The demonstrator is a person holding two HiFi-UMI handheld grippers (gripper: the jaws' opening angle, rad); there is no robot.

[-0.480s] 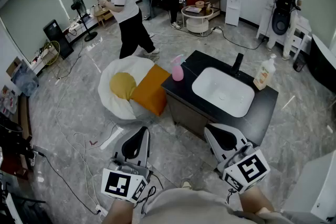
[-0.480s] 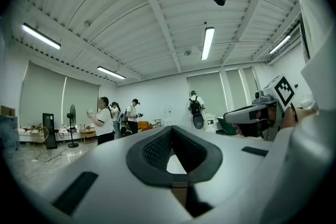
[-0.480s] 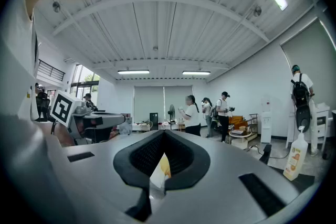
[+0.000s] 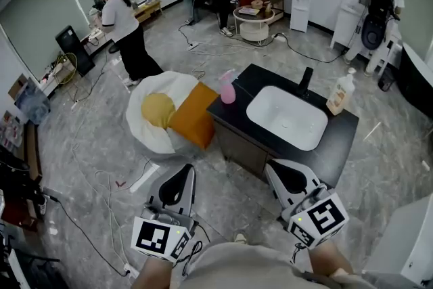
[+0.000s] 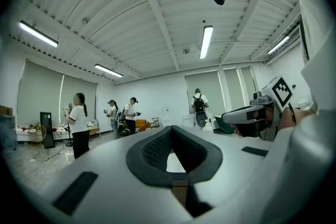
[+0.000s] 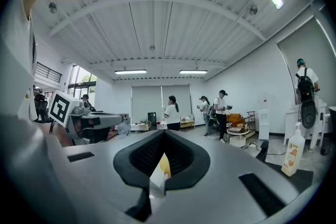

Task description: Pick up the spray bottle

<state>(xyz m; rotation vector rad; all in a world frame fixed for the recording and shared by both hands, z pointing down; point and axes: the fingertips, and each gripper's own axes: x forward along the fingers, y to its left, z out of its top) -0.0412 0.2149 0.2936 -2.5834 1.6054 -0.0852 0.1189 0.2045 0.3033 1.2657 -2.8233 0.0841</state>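
The pink spray bottle (image 4: 227, 87) stands upright on the left corner of the black counter (image 4: 338, 145), beside the white sink basin (image 4: 287, 117). My left gripper (image 4: 181, 172) and right gripper (image 4: 283, 168) are held level near my body, well short of the counter, both with jaws together and nothing between them. In the left gripper view, the left gripper (image 5: 173, 128) faces the room, and the right gripper (image 5: 252, 113) shows to its side. The right gripper (image 6: 164, 134) blocks the spray bottle in its own view; only a white soap bottle (image 6: 294, 150) shows there.
A white soap bottle (image 4: 340, 94) and a black faucet (image 4: 306, 80) stand at the sink's far side. A white-and-yellow beanbag (image 4: 159, 112) with an orange cushion (image 4: 194, 115) lies left of the counter. Cables cross the floor (image 4: 101, 179). Several people stand at the back.
The person in the white shirt has walked from beside the beanbag to the back left, near the fan. Both grippers stay where they were.
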